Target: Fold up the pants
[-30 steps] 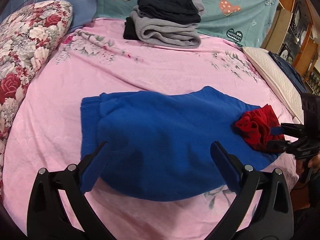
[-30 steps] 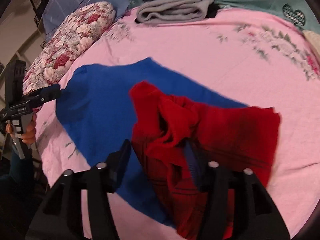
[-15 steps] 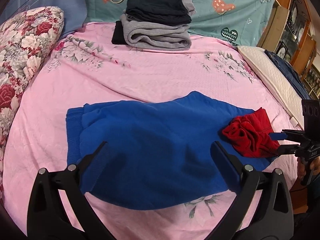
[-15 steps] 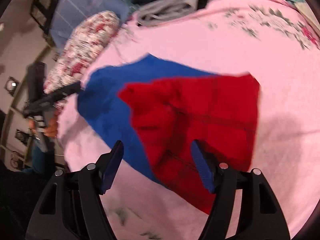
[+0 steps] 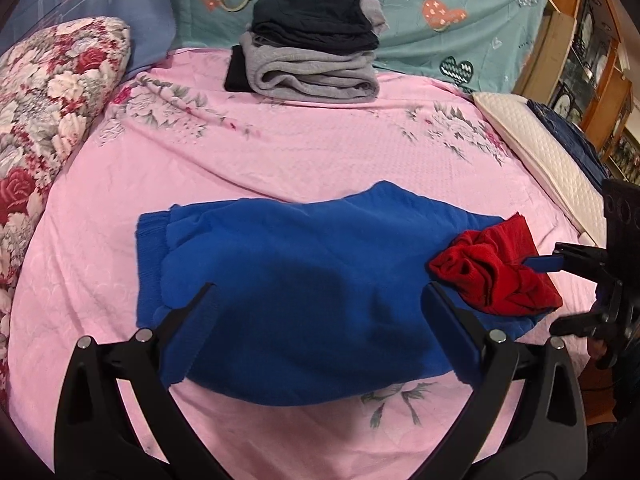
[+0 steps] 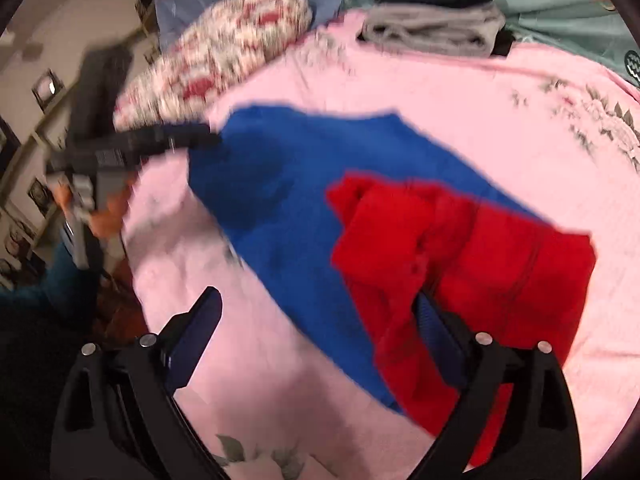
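Blue pants (image 5: 304, 280) lie folded flat on the pink bedsheet (image 5: 280, 152), also in the right wrist view (image 6: 288, 184). Their red leg end (image 5: 500, 276) lies bunched on the right end, also in the right wrist view (image 6: 460, 248). My left gripper (image 5: 318, 316) is open and empty, just above the pants' near edge. My right gripper (image 6: 320, 324) is open, its right finger against the red cloth; it also shows at the right in the left wrist view (image 5: 560, 292). The left gripper shows blurred at the left of the right wrist view (image 6: 176, 140).
A stack of folded grey and black clothes (image 5: 312, 48) sits at the head of the bed against a teal pillow (image 5: 440, 20). A floral pillow (image 5: 44, 120) lies at the left. A white pillow (image 5: 552, 160) and wooden shelves (image 5: 592, 40) are at the right.
My right gripper has opened wide and let go of the red cloth, which now lies bunched on the blue pants. The left gripper stayed open and drew back a little.
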`<state>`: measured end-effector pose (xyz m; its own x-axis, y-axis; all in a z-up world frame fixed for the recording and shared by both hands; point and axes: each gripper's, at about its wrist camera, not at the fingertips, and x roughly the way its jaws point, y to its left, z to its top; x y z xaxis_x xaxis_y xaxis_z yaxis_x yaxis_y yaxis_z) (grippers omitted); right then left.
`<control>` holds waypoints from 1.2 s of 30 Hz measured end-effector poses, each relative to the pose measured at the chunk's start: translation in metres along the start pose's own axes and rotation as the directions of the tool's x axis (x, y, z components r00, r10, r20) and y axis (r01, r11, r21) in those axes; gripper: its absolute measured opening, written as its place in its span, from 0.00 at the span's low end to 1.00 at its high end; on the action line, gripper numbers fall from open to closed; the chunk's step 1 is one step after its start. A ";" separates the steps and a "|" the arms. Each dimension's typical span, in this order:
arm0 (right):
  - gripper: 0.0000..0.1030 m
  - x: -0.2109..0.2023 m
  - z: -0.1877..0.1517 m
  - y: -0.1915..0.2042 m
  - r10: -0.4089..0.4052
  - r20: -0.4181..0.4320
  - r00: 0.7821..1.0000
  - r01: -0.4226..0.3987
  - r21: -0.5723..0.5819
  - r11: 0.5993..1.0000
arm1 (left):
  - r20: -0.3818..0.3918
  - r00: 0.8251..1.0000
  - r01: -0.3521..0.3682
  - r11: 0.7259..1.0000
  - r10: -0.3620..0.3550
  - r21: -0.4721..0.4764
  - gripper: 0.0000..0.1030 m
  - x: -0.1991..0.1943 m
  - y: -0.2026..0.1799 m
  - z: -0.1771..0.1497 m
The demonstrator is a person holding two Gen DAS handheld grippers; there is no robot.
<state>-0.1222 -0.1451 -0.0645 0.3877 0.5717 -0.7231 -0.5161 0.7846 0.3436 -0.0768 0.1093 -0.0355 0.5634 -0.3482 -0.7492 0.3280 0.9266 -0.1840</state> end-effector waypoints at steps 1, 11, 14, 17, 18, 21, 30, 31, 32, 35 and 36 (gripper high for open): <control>0.92 -0.003 0.004 -0.004 0.036 0.023 0.999 -0.036 0.020 0.999 | 0.002 1.000 -0.005 1.000 0.005 -0.018 0.98 -0.002 0.005 0.000; 0.97 0.026 0.032 0.005 0.010 -0.024 1.000 -0.010 -0.015 1.000 | 0.019 0.999 -0.022 0.956 0.029 -0.291 0.98 -0.030 0.080 -0.016; 0.97 0.034 0.034 0.054 -0.076 -0.030 0.997 0.067 -0.230 0.971 | -0.011 1.000 0.009 0.939 -0.013 -0.345 0.98 -0.025 0.088 -0.023; 0.95 0.063 0.029 0.084 -0.136 -0.079 0.988 0.095 -0.385 0.918 | -0.029 0.999 0.031 0.930 -0.045 -0.367 0.98 -0.024 0.088 -0.032; 0.94 0.075 0.027 0.094 -0.149 -0.101 0.984 0.092 -0.429 0.899 | -0.027 0.998 0.039 0.926 -0.054 -0.377 0.98 -0.025 0.089 -0.034; 0.88 0.109 0.025 0.109 -0.178 -0.153 0.972 0.081 -0.494 0.866 | -0.016 0.995 0.085 0.904 -0.101 -0.420 0.98 -0.027 0.095 -0.040; 0.28 0.132 0.041 0.104 -0.184 -0.138 0.973 0.093 -0.498 0.862 | -0.046 0.978 0.155 0.863 -0.201 -0.481 0.98 -0.004 0.088 -0.043; 0.15 0.134 0.046 0.104 -0.165 -0.146 0.976 0.075 -0.484 0.872 | -0.048 0.975 0.166 0.858 -0.215 -0.486 0.98 -0.002 0.087 -0.042; 0.12 0.133 0.053 0.101 -0.140 -0.148 0.979 0.058 -0.455 0.889 | -0.046 0.971 0.182 0.849 -0.235 -0.496 0.98 0.002 0.085 -0.042; 0.12 0.118 0.072 0.085 -0.057 -0.127 0.990 0.010 -0.342 0.940 | -0.027 0.955 0.230 0.800 -0.294 -0.554 0.98 0.014 0.084 -0.041; 0.11 0.114 0.076 0.079 -0.029 -0.123 0.992 -0.009 -0.298 0.955 | -0.020 0.950 0.243 0.779 -0.311 -0.578 0.98 0.019 0.084 -0.040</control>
<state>-0.0604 0.0000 -0.0744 0.3052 0.5148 -0.8012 -0.7238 0.6721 0.1561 -0.0688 0.1864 -0.0911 0.4181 -0.6160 -0.6677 -0.0460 0.7197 -0.6928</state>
